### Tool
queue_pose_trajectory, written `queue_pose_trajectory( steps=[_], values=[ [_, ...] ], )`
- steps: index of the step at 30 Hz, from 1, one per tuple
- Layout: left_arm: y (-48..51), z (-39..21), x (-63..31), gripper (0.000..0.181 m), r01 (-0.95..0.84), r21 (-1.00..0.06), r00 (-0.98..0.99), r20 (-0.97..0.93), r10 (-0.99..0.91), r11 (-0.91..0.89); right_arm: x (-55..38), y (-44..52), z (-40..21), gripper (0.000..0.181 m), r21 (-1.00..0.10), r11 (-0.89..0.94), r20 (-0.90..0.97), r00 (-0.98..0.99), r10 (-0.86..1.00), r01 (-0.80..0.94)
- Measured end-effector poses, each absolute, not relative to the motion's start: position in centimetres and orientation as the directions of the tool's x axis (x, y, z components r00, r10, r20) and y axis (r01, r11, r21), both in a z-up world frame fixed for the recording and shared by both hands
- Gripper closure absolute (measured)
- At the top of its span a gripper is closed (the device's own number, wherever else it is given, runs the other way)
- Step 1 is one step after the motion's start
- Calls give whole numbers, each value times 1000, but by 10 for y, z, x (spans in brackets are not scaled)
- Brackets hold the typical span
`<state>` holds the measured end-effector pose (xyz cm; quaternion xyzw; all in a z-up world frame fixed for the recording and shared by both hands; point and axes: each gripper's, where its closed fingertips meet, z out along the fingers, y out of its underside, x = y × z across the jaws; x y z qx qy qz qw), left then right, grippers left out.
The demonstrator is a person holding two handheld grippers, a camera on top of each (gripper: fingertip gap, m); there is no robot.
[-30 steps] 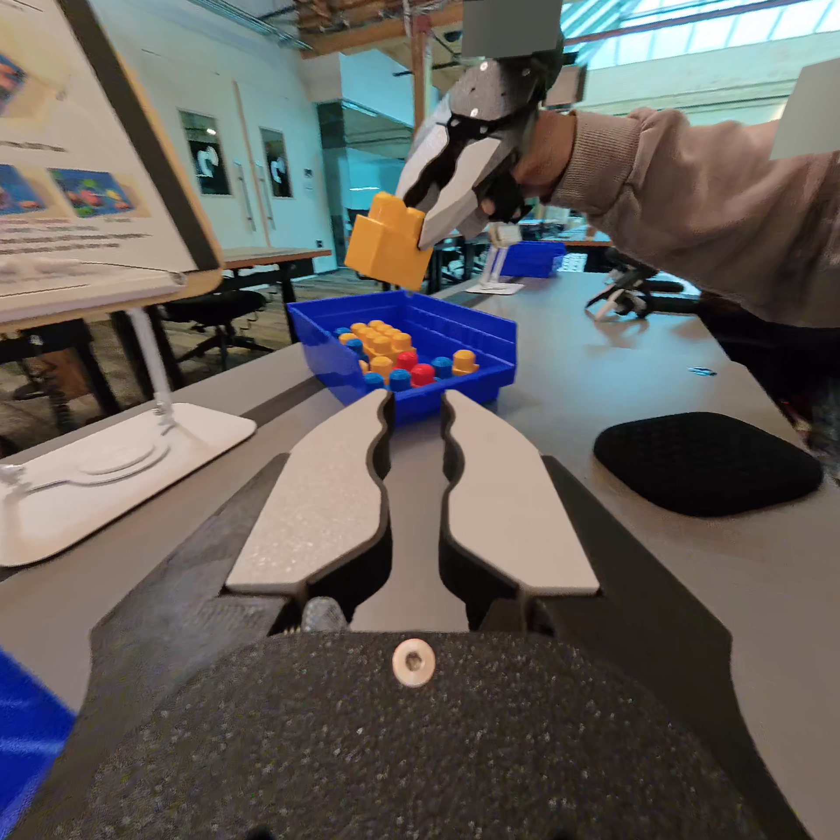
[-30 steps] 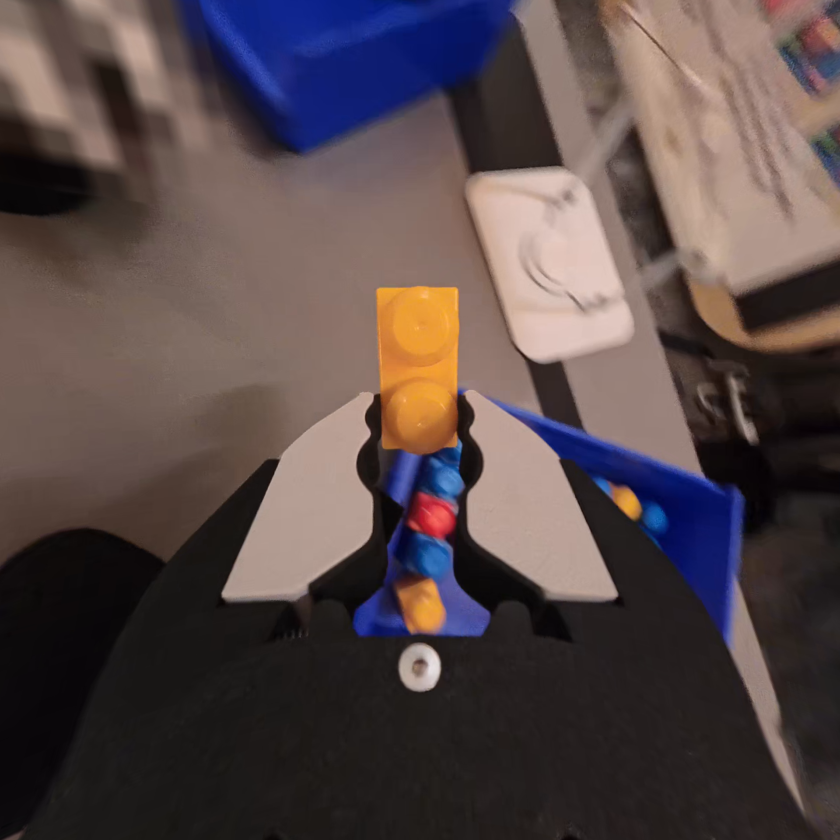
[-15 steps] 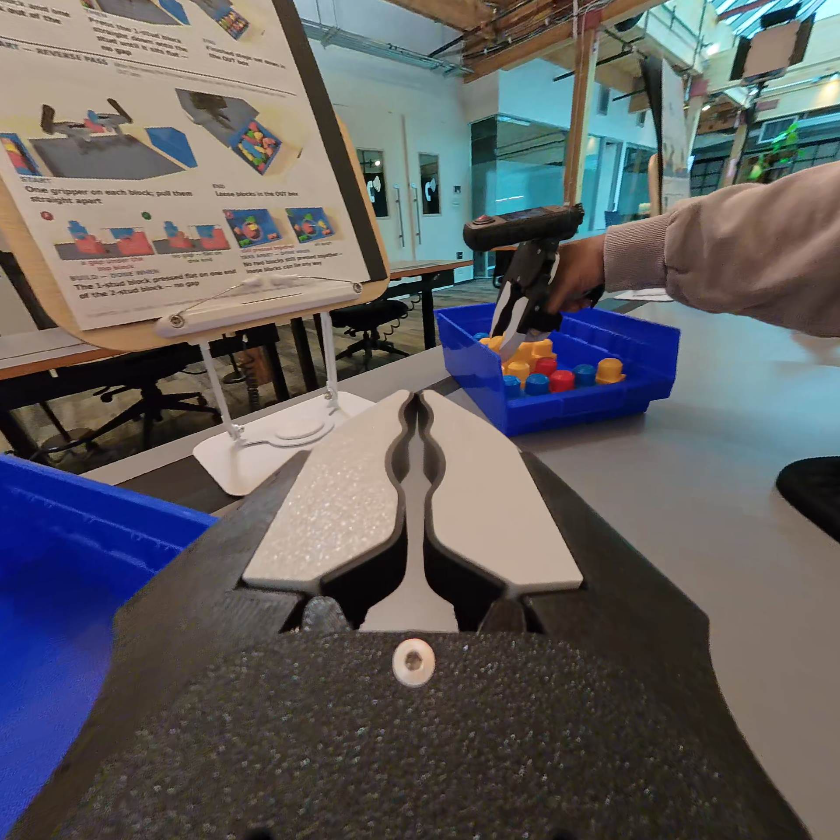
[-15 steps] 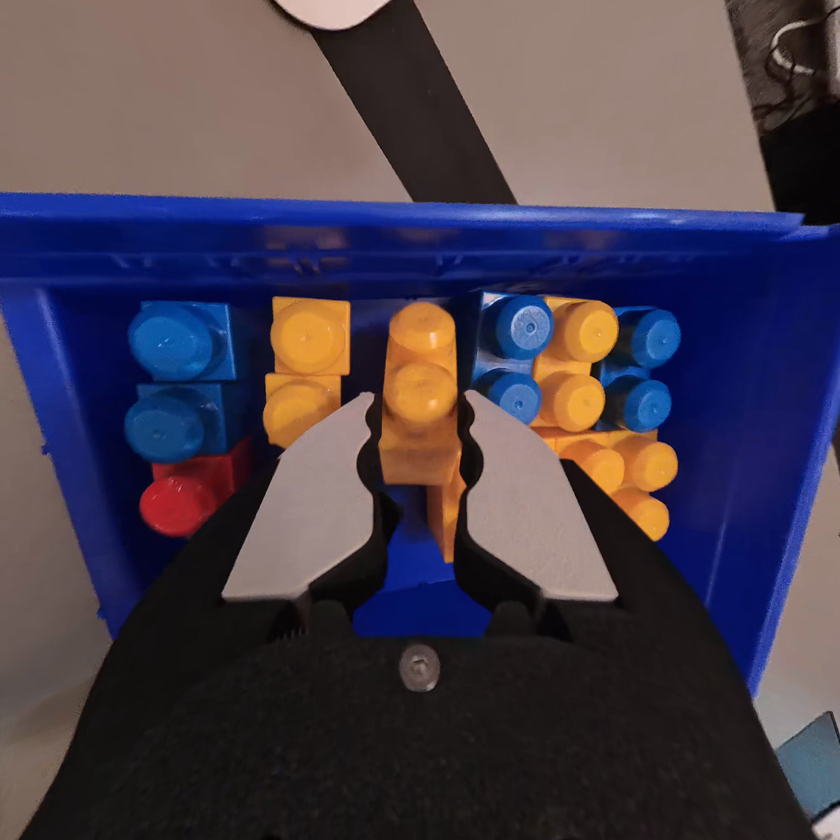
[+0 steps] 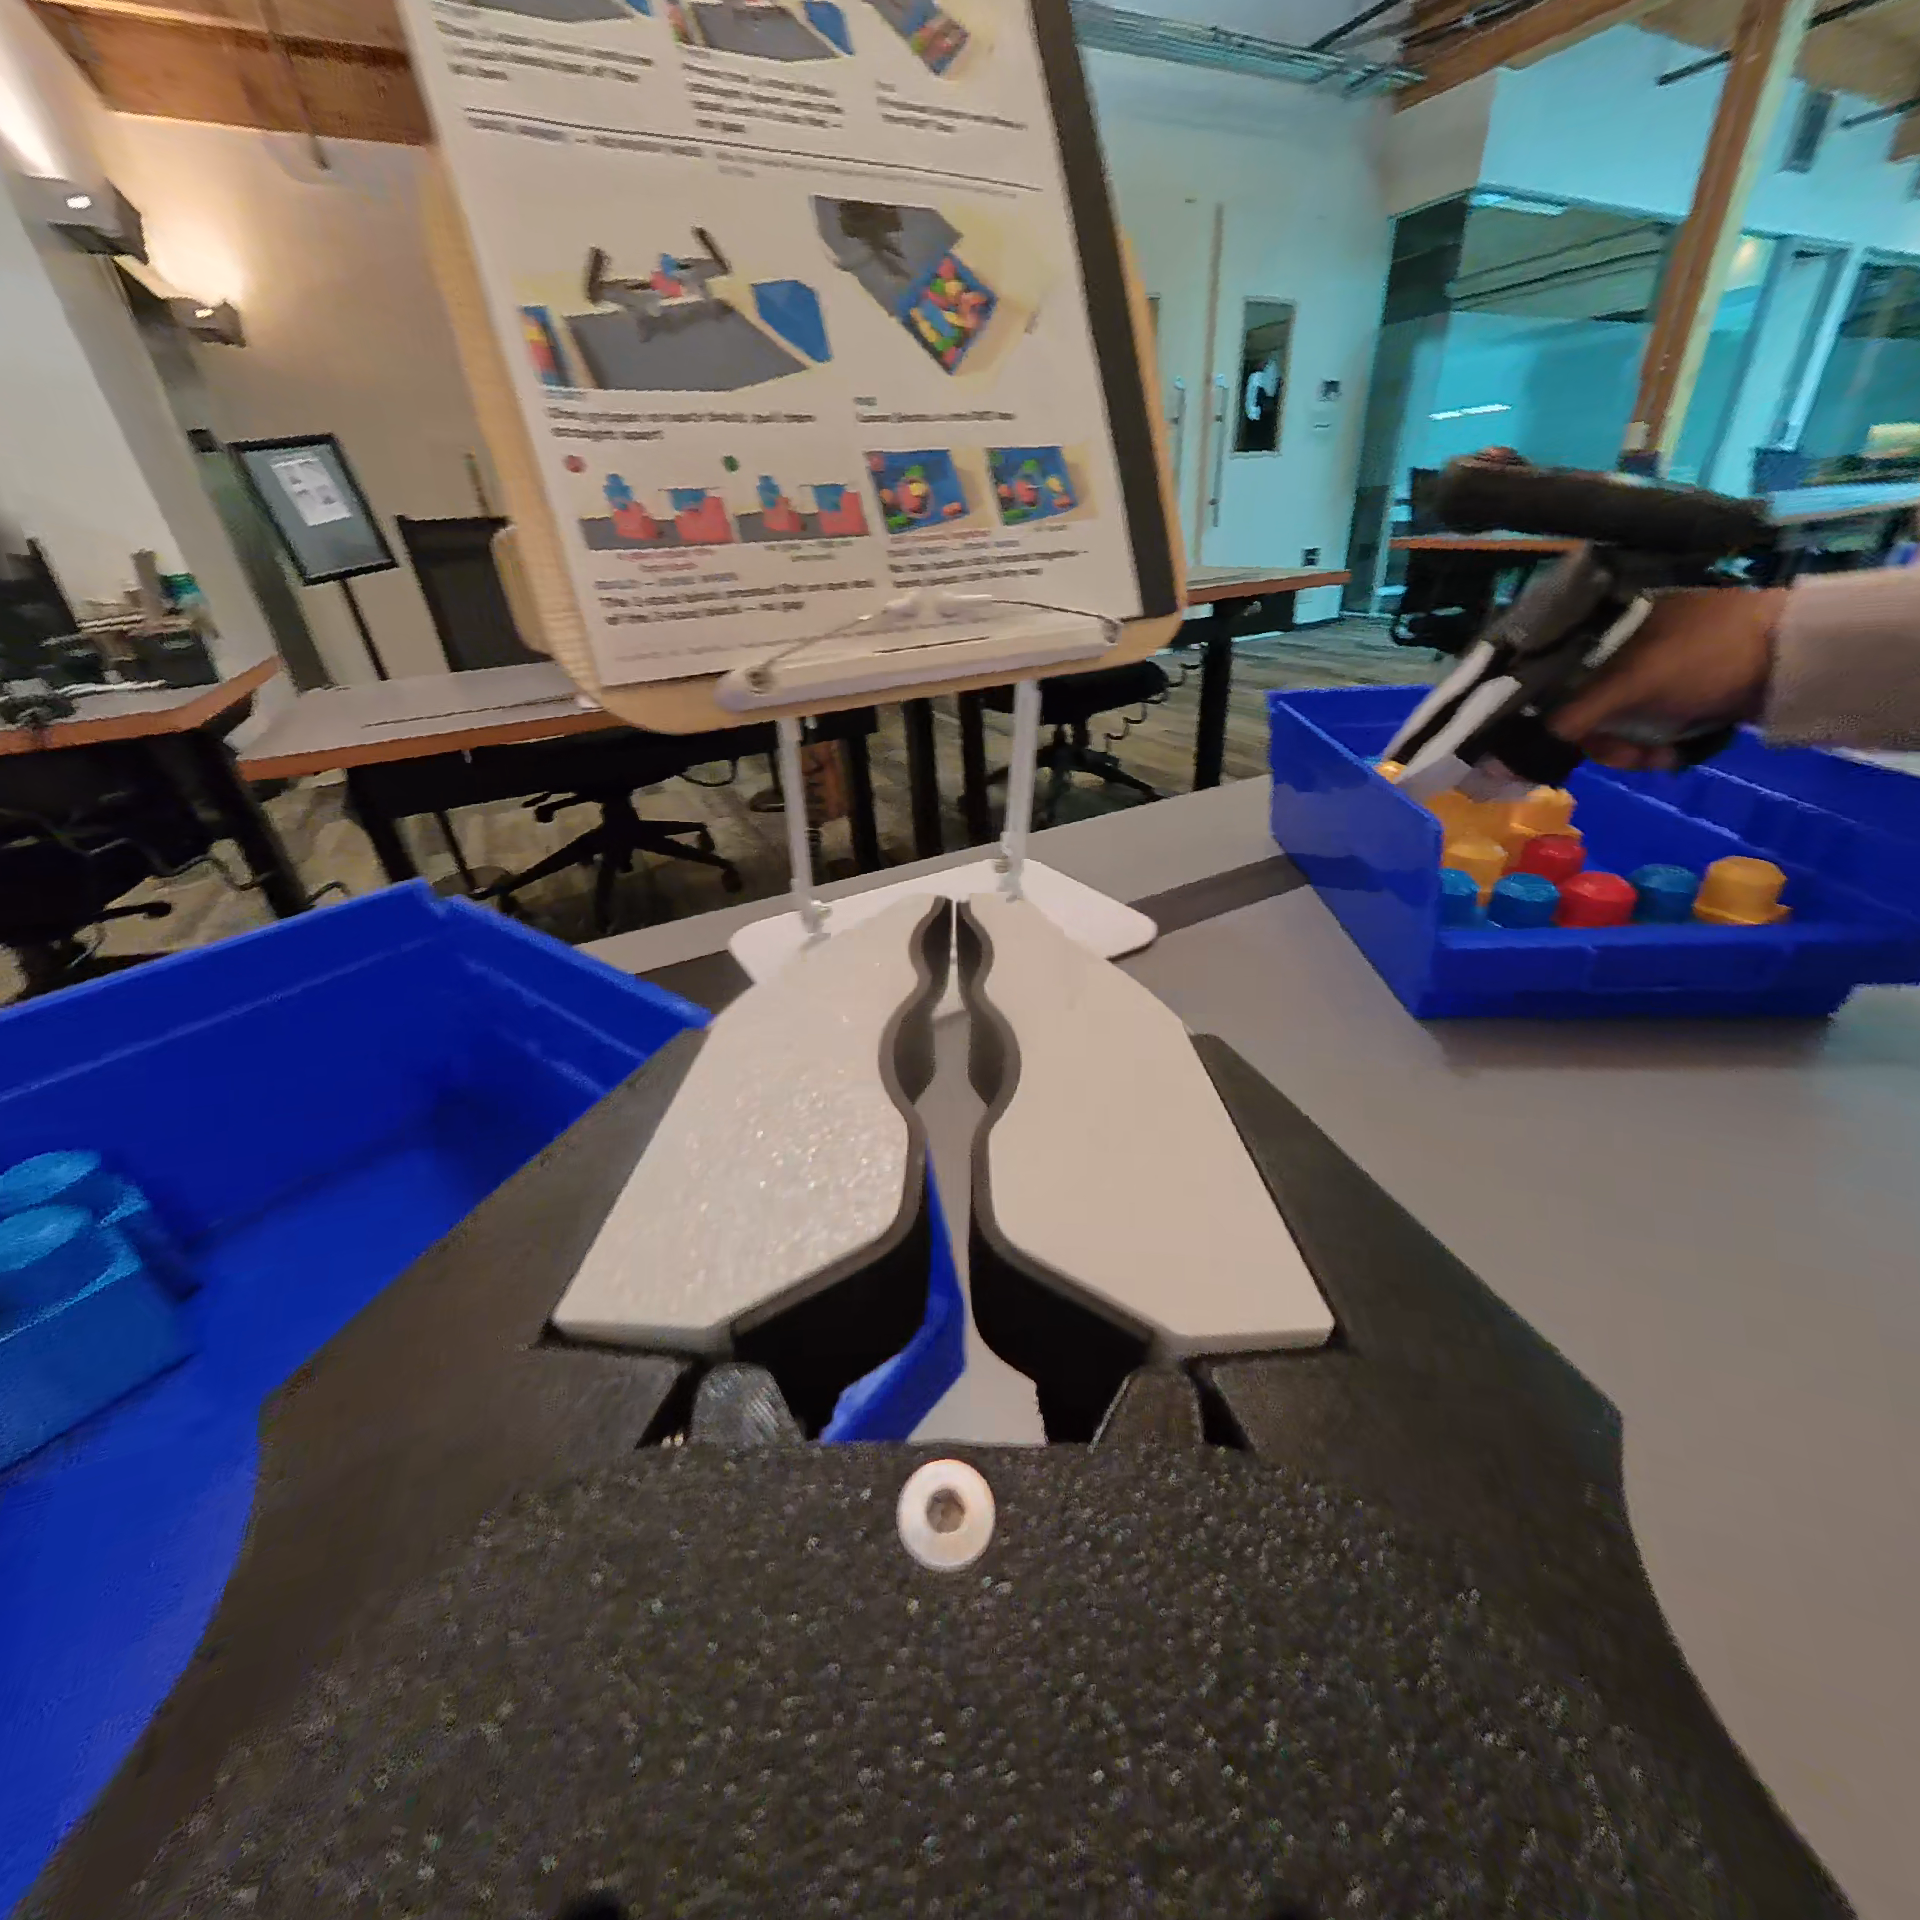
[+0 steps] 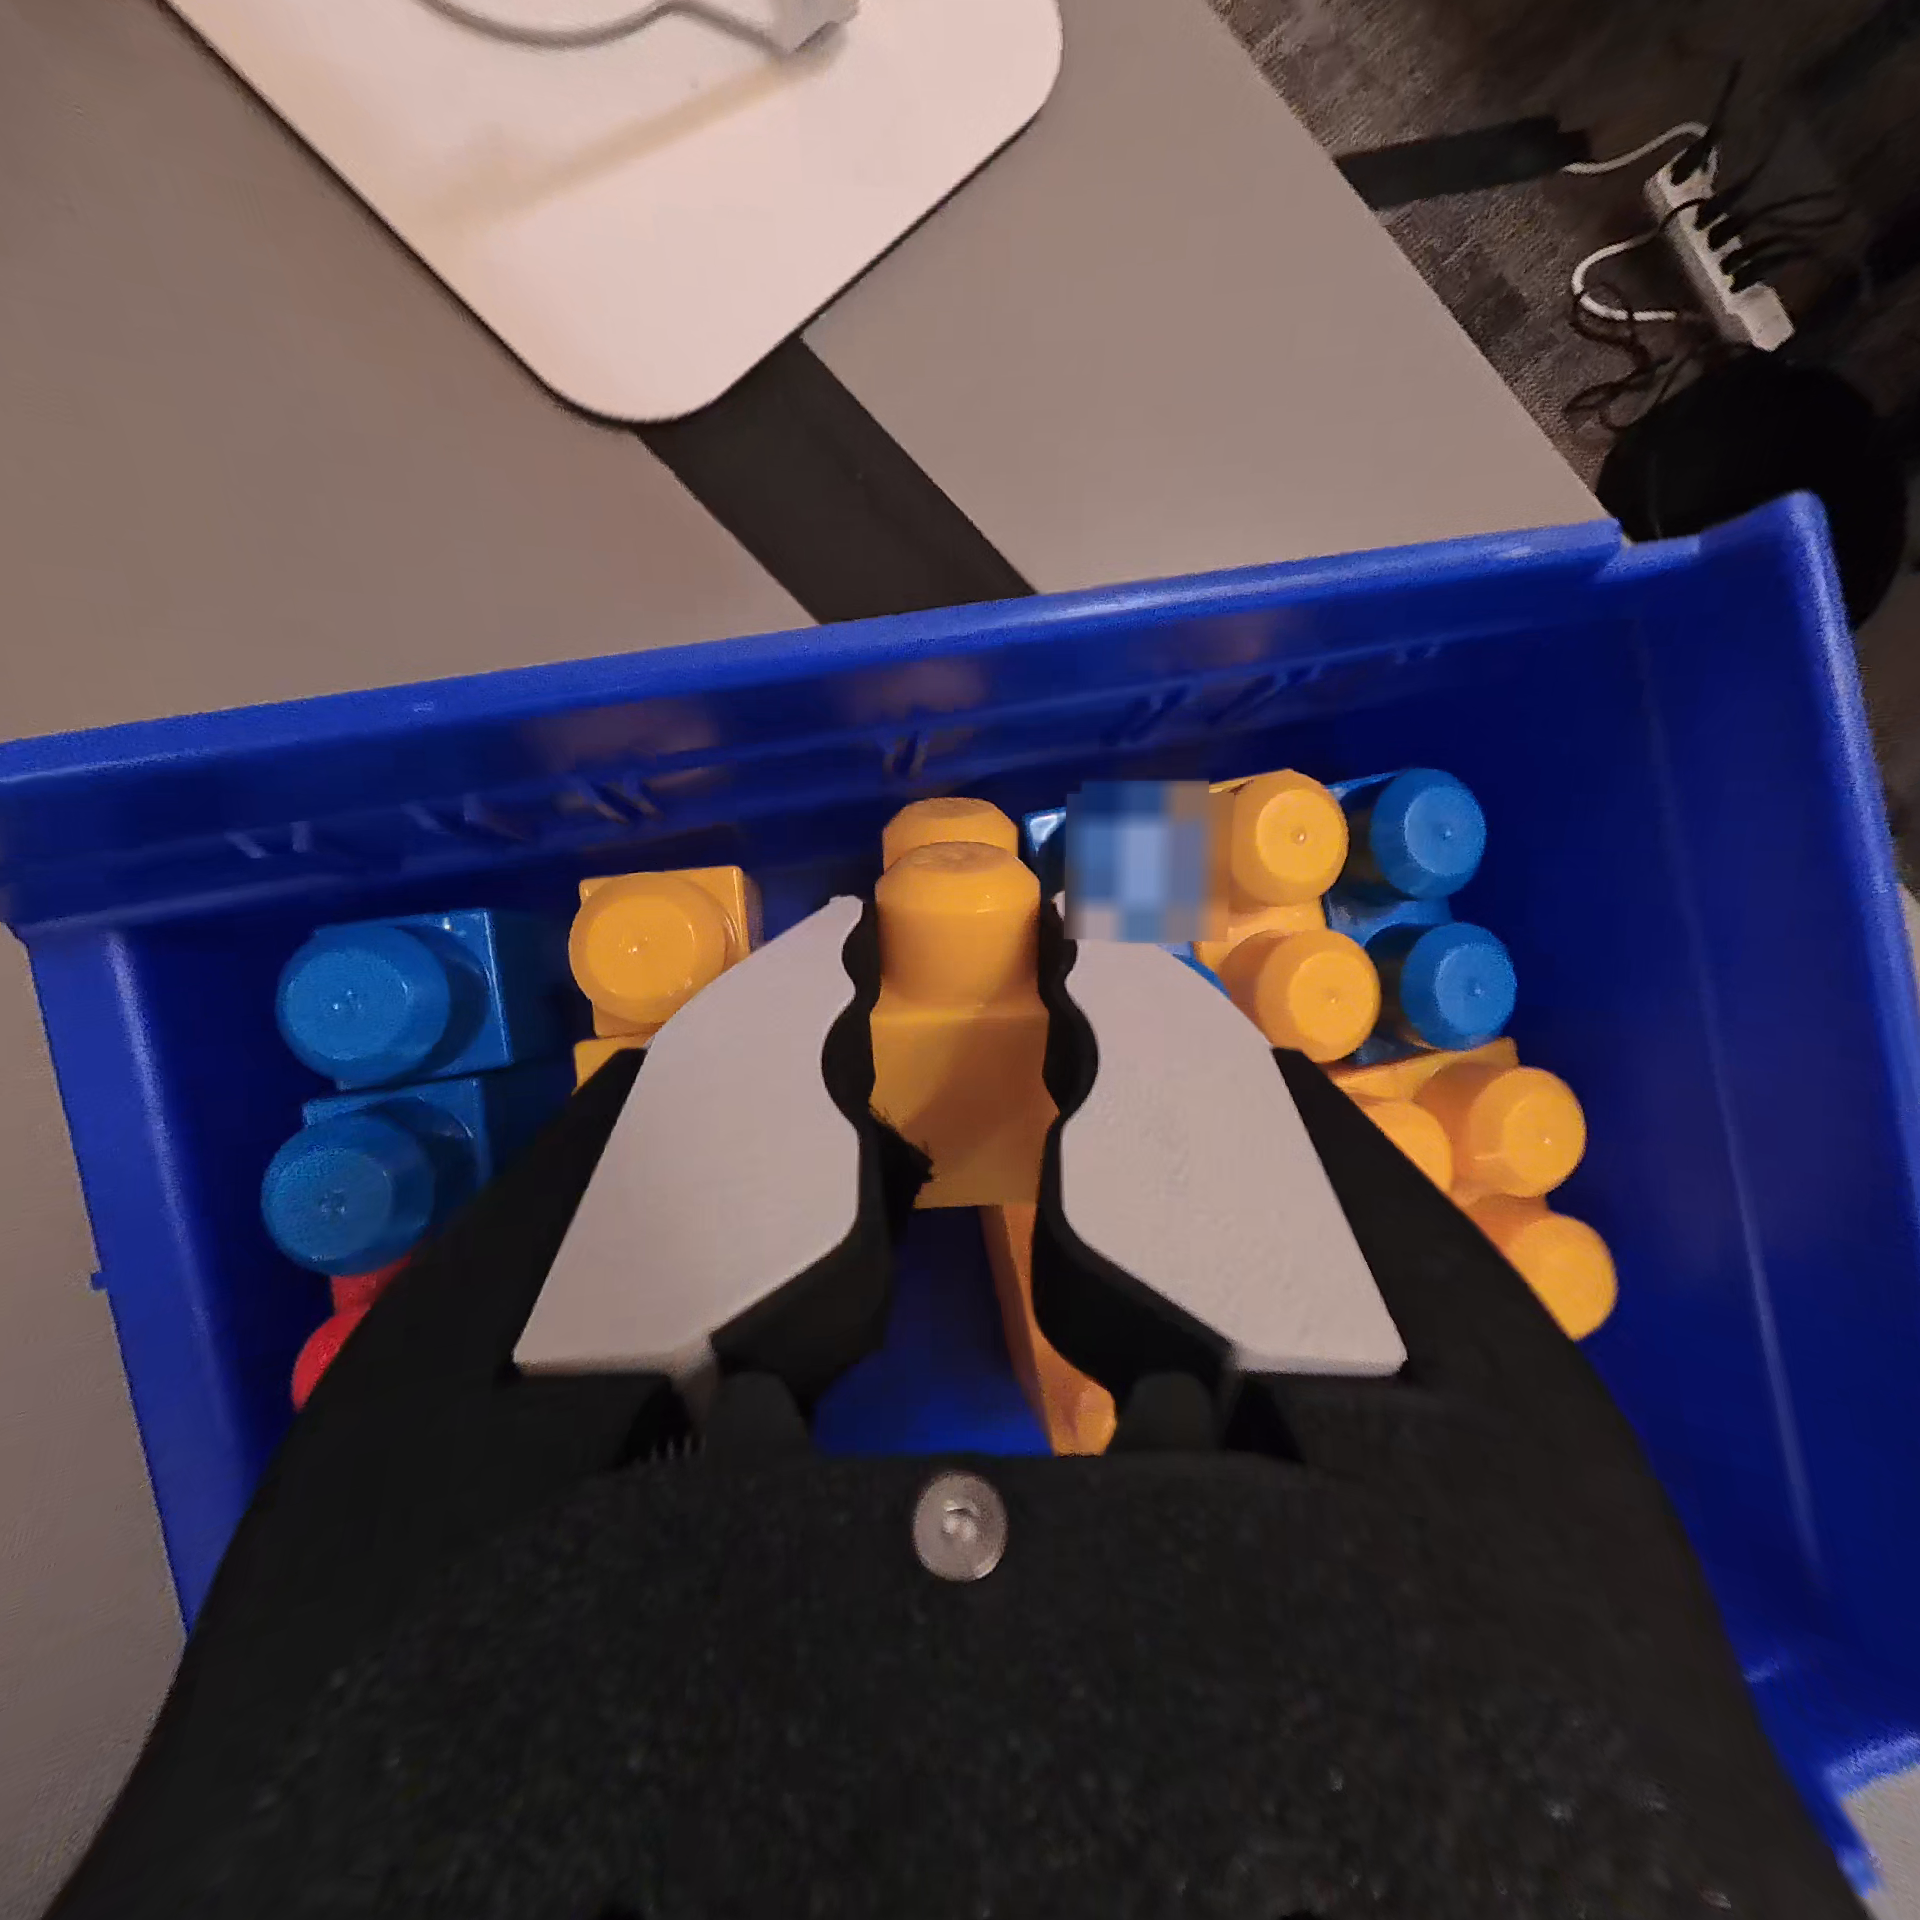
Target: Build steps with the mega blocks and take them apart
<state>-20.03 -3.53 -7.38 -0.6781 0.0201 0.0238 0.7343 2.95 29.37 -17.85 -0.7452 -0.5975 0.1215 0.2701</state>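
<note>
My right gripper (image 6: 961, 914) is down inside the blue bin (image 6: 831, 665), shut on a yellow two-stud block (image 6: 961, 1049) that sits among several yellow, blue and red blocks. In the left wrist view the same bin (image 5: 1351, 831) stands at the right, with the right gripper (image 5: 1423, 758) dipping into it. My left gripper (image 5: 954, 914) is shut and empty, hovering over the near corner of a second blue bin (image 5: 312, 997). A blue block (image 5: 73, 1268) lies in that second bin.
An instruction board (image 5: 810, 343) stands on a white base (image 5: 1081, 914) at the table's far edge between the bins; the base also shows in the right wrist view (image 6: 623, 156). A black strip (image 6: 831, 488) crosses the grey table (image 5: 1558, 1247). Chairs and desks lie beyond. Across from one pair of fingers to the other is roughly 40 cm.
My right gripper carried the yellow block from the air down into the bin of blocks. My left gripper closed and swung left over the second blue bin.
</note>
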Motion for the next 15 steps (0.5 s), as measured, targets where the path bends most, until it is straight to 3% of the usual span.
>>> queue_pose_trajectory(
  steps=[6, 15],
  values=[
    [-50, -73, -236, 180, 40, -995, 995, 48, 86, 94, 33, 291, -185, 152, -560, -170, 161, 308, 938, 811],
    [-50, -81, -233, 180, 32, -997, 997, 37, 67, 64, 70, 269, -198, 152, -282, -165, 181, 221, 958, 945]
  ],
)
